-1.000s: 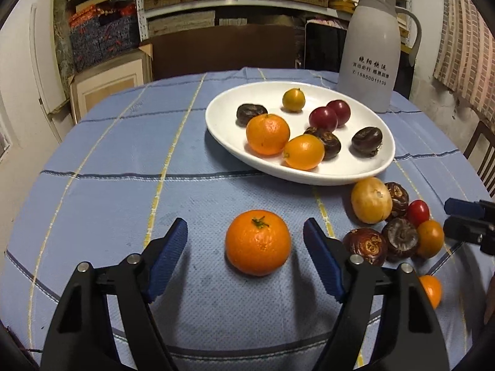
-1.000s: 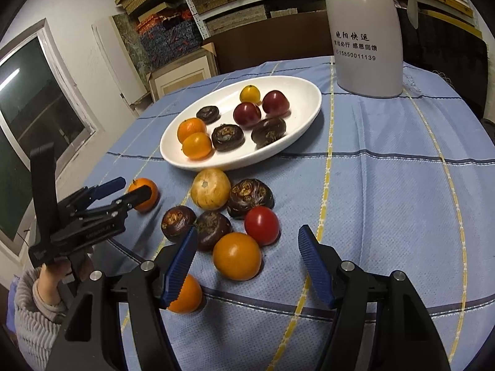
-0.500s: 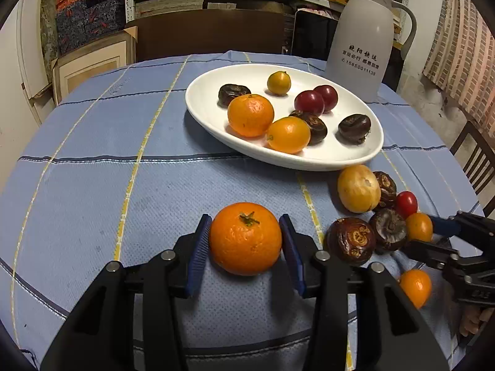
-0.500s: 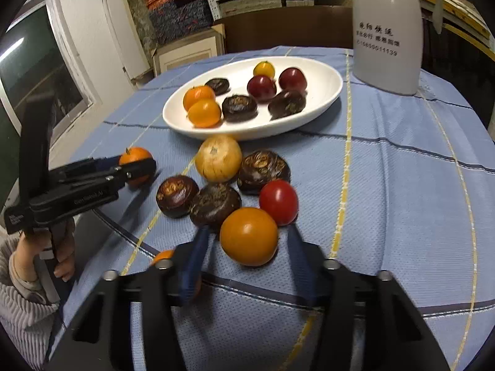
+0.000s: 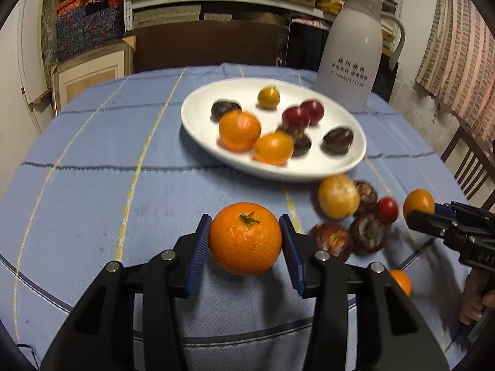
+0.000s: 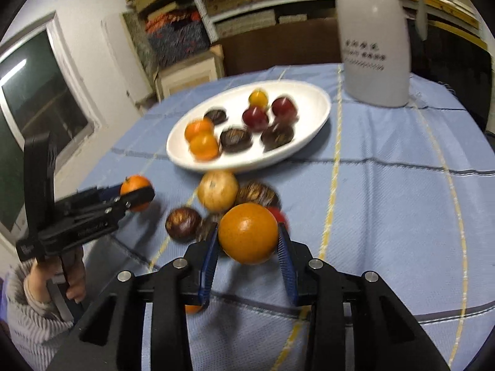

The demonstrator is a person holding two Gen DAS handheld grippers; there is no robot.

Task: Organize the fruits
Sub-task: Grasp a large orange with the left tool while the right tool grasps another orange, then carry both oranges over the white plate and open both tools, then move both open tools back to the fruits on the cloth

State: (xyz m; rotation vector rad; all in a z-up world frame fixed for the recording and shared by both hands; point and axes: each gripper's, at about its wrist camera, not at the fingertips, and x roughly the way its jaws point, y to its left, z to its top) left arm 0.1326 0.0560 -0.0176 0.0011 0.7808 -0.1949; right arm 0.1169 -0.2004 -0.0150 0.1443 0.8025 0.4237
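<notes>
My left gripper (image 5: 245, 239) is shut on a mandarin with a green stem (image 5: 245, 238), lifted a little off the blue tablecloth; it also shows in the right wrist view (image 6: 136, 192). My right gripper (image 6: 249, 241) is shut on a smooth orange fruit (image 6: 248, 232), held above the loose pile; it shows in the left wrist view (image 5: 418, 203). A white oval plate (image 5: 349, 157) holds several orange, red and dark fruits. Loose on the cloth lie a yellow fruit (image 5: 338, 197), dark brown fruits (image 5: 332, 240), a red one (image 5: 386, 210) and a small orange one (image 5: 401, 281).
A white thermos jug (image 5: 351, 49) stands behind the plate at the far right (image 6: 372, 37). Shelves and boxes lie behind the table. A wooden chair (image 5: 470, 167) stands to the right. The table edge curves close in front.
Both grippers have gone from open around their fruits to shut on them, and each has lifted its fruit off the cloth. The views are blurred by motion.
</notes>
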